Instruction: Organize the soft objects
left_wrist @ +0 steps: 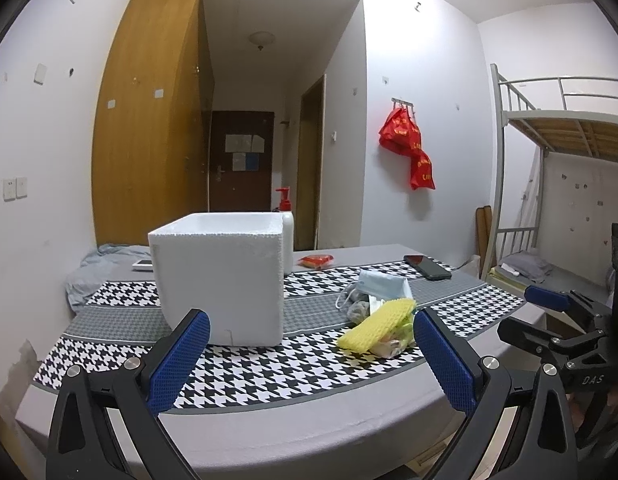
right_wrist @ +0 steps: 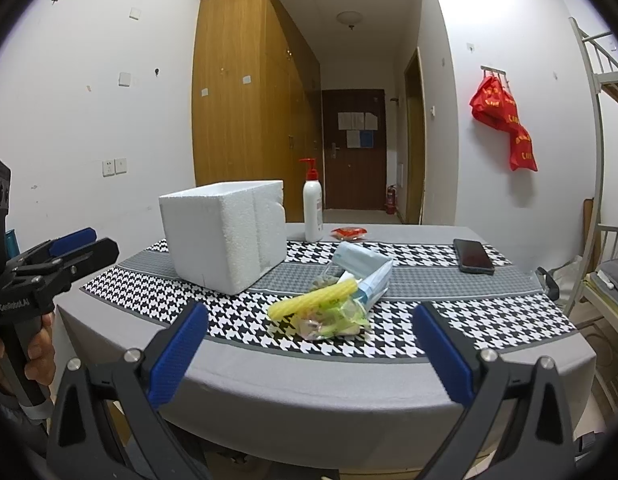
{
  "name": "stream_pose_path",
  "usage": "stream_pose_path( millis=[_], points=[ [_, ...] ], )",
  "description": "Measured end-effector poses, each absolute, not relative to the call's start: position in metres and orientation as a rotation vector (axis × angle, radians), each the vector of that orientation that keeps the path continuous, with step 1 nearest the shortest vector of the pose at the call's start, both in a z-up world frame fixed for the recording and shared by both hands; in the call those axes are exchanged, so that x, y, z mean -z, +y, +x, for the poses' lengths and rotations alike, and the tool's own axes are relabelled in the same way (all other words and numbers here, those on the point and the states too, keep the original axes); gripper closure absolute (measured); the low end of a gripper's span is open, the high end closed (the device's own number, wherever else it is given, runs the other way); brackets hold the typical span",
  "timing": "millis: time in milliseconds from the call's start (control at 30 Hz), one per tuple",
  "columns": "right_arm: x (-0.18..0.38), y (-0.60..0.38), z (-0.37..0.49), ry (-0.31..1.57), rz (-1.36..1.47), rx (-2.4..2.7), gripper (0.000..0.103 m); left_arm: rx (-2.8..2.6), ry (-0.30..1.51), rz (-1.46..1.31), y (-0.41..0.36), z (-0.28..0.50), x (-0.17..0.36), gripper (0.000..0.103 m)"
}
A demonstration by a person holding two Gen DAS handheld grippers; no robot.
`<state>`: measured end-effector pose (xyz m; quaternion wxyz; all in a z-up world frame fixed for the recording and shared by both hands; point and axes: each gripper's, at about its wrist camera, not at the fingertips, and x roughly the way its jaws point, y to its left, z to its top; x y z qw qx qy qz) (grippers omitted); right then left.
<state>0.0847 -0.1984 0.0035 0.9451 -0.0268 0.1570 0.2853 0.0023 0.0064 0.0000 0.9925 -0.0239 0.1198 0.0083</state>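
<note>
A: Right wrist view: the pile (right_wrist: pixel 333 300) of soft things, a yellow sponge (right_wrist: pixel 313 300) on top, lies mid-table near the front edge, just right of the foam box (right_wrist: pixel 225 236).

B: Risks?

A: Likely a pinch lifts several pieces, since they overlap. Right gripper (right_wrist: pixel 309 356) and left gripper (left_wrist: pixel 309 364) both hang spread wide, empty.

B: Anything unclear?

A: What's inside the box is hidden; items under the sponge are hard to tell.

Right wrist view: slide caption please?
Open right gripper faces yellow ribbed sponge beside white foam box on houndstooth tablecloth.
</note>
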Motion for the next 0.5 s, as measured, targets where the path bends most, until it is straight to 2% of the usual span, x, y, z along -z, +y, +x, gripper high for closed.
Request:
stream_pose_path(
  millis=[500],
  points=[
    [-0.0083,-0.1991,0.0817,0.307,-0.050,-0.589,0.000,-0.021,0.236,-0.042,0.0056,0.0048,-0.0012,0.001]
  ],
)
